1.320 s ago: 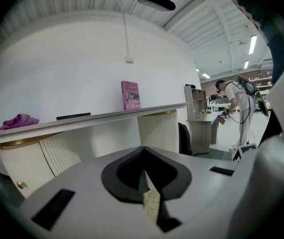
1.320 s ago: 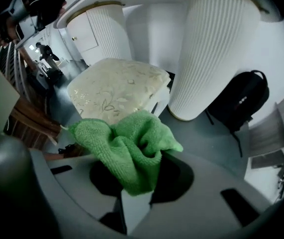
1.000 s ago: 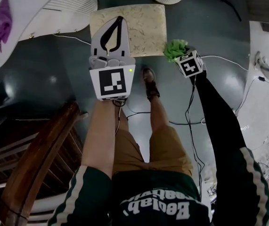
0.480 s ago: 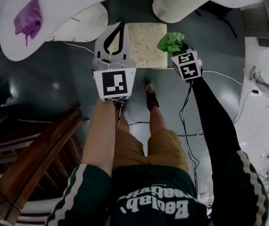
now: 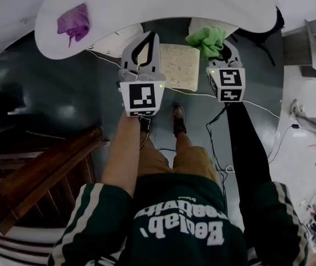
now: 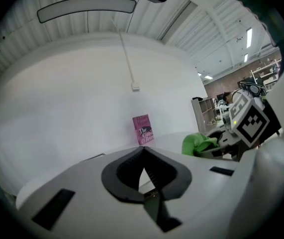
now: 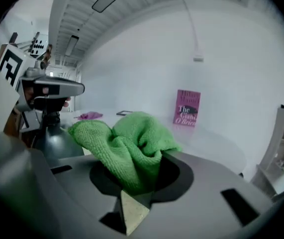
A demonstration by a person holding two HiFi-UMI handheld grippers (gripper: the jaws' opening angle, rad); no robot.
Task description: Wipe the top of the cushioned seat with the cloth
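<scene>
The right gripper [image 7: 134,185] is pinching the green cloth [image 7: 132,143], holding it by the far right corner of the cushioned seat [image 5: 179,66]. The left gripper [image 6: 142,156] is hovering over the seat's left edge, jaws pressed together, empty.

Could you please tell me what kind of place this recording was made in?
Probably a staged room inside a lab or workshop hall: a white round table and a cushioned seat stand on a dark floor with loose cables, and past the white wall are shelves under strip lights.
</scene>
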